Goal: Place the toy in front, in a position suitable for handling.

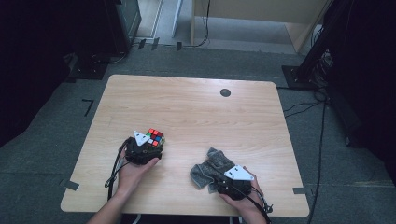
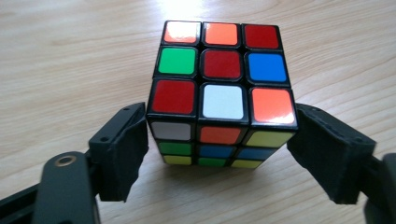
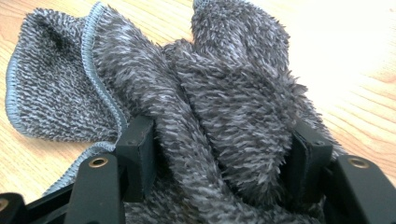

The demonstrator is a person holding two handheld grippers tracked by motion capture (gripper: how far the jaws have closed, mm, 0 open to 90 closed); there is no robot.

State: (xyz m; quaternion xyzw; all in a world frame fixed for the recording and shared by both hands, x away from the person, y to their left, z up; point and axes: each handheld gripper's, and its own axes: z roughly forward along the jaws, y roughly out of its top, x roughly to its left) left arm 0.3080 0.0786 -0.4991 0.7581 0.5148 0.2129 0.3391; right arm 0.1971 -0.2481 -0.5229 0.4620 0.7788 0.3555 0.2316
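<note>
**Cube and cloth, one in each gripper**

A person is working at a wooden tabletop, a gripper in each hand. Low and left of centre in the high view, the left gripper is bracketing a scrambled puzzle cube that is standing on the wood; in the left gripper view its fingers are pressing against the cube's two opposite sides, down near its base. Lower right in the high view, the right gripper is pinching a crumpled grey cloth, a thick fold of pile bunched between its fingers. The cloth is lying well apart from the cube, to its right in the frame, so any wiping looks to depend on bringing the two hands together.
</note>
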